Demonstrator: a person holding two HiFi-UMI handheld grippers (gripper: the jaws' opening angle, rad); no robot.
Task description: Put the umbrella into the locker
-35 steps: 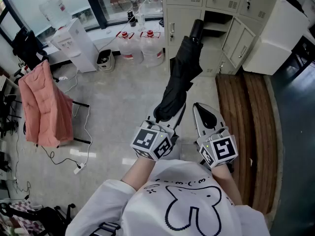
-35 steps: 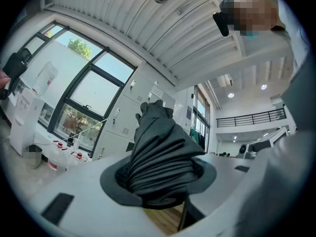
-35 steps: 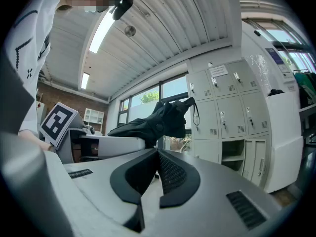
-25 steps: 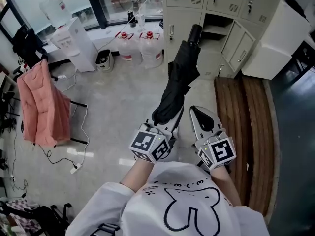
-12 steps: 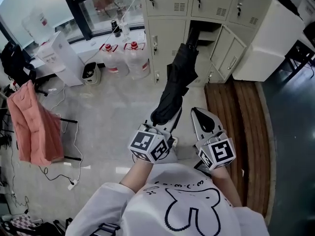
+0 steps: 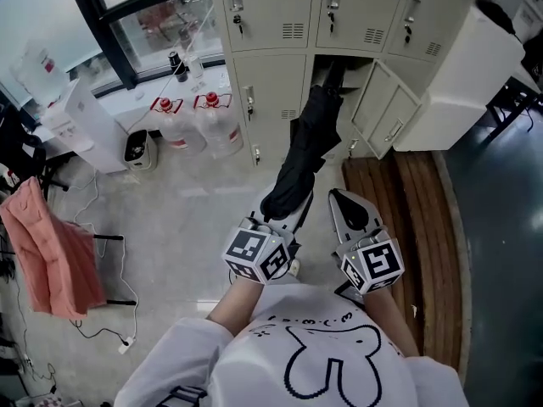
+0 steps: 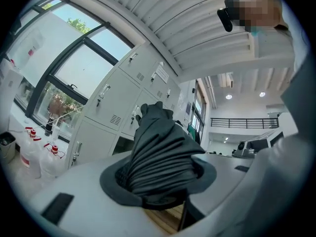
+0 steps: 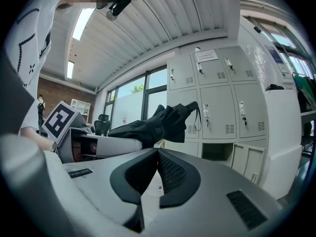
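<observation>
At nine o'clock of the head view, a pink jacket (image 6: pixel 47 253) hangs over a chair frame, and a white cable trails across the pale floor (image 6: pixel 187 202) below it. Toward eleven o'clock a white water dispenser (image 6: pixel 85 121) stands near two large water bottles (image 6: pixel 193 124) with red caps, under a dark-framed window.

At twelve o'clock rises a bank of grey lockers (image 6: pixel 271 24). One lower compartment (image 6: pixel 361 64) is open, its door (image 6: pixel 386 117) swung out toward one o'clock.

Just below centre, the left gripper (image 6: pixel 287 213) pinches the black folded umbrella (image 6: pixel 307 147). Its own view shows the pleated cloth bunched tight between both jaws. The umbrella lies roughly level and points to twelve o'clock, and its far end overlaps the mouth of the open compartment. Whether that end is past the doorway cannot be told.

Close beside it, at five o'clock of the umbrella, the right gripper (image 6: pixel 341 196) also points at the lockers. Its jaws are pressed together at the tips with nothing between them.

At three o'clock brown wooden boards (image 6: pixel 416 227) run along the floor, and a white cabinet (image 6: pixel 462 75) stands at two o'clock.
</observation>
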